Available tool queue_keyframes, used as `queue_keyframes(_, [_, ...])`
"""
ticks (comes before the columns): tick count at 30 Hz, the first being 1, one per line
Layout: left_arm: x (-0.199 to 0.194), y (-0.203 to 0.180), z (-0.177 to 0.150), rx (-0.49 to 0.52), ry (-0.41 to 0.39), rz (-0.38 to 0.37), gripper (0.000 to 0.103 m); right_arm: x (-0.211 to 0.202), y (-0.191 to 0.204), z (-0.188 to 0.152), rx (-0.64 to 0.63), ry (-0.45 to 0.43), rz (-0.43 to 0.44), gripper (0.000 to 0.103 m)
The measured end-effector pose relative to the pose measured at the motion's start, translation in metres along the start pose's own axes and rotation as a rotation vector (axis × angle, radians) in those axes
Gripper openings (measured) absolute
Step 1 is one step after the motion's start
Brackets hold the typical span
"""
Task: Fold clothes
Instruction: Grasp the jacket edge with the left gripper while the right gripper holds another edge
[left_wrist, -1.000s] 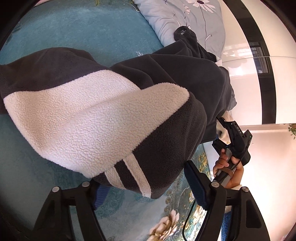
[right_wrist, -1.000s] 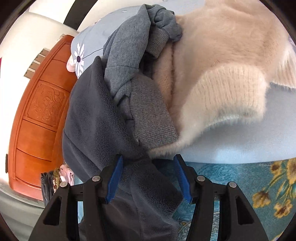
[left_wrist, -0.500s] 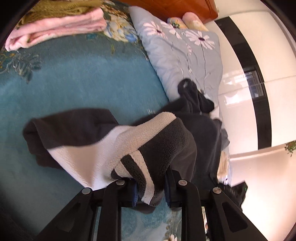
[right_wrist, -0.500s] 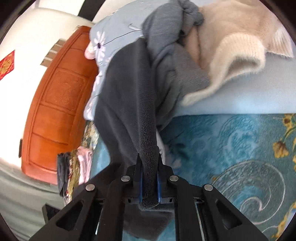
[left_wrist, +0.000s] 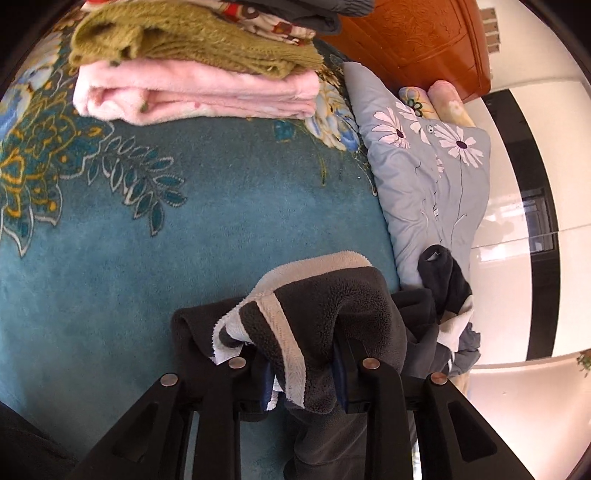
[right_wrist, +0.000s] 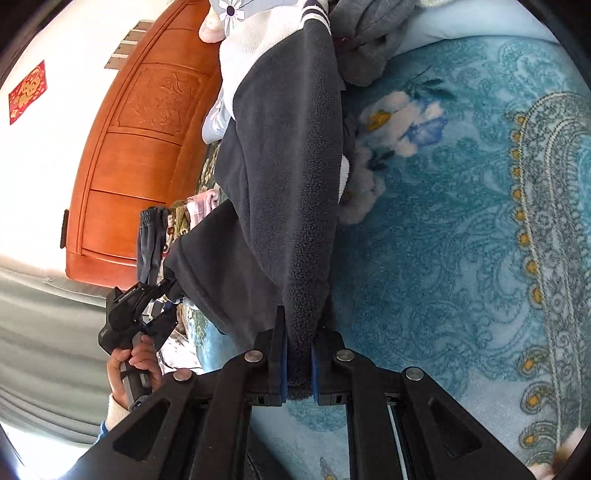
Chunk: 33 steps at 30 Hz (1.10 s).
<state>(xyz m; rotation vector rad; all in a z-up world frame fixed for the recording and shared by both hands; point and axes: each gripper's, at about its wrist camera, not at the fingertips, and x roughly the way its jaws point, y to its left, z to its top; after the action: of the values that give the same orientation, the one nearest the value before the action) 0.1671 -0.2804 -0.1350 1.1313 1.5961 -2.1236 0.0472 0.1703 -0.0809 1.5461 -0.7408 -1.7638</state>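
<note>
Garment: dark grey fleece top w/ white panel (left_wrist: 332, 302), stretched above teal floral blanket (left_wrist: 184, 229).
L gripper (left_wrist: 301, 373): jaws easing apart, cuff between.
R gripper (right_wrist: 297, 363): pinching hem.

Only one printed mark in view, and not legible: pale lettering along the side of the black left gripper (right_wrist: 168, 295), at about eight o'clock in the right wrist view, too small and slanted to read. Red paper sign (right_wrist: 27, 91) with a gold emblem on the white wall at ten o'clock, characters not discernible. Nothing readable in the left wrist view.
</note>
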Motion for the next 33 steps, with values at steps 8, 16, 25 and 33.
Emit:
queue_keyframes(8, [0.002,0.013,-0.039,-0.094,0.091,-0.043,0.067,0.008,-0.008,0.016,-0.025,0.004,-0.081,0.019])
queue_keyframes(16, [0.042,-0.013,-0.062,0.049,0.218,0.028,0.067,-0.001,-0.044,0.025,0.020,-0.064,-0.055,0.042])
queue_keyframes(25, [0.051,-0.035,-0.079,0.111,0.250,-0.008,0.067,0.023,-0.068,0.067,0.187,-0.144,-0.003,0.044])
queue_keyframes(33, [0.059,-0.040,-0.092,0.158,0.289,-0.008,0.067,0.015,-0.019,0.065,0.130,-0.104,0.060,0.010])
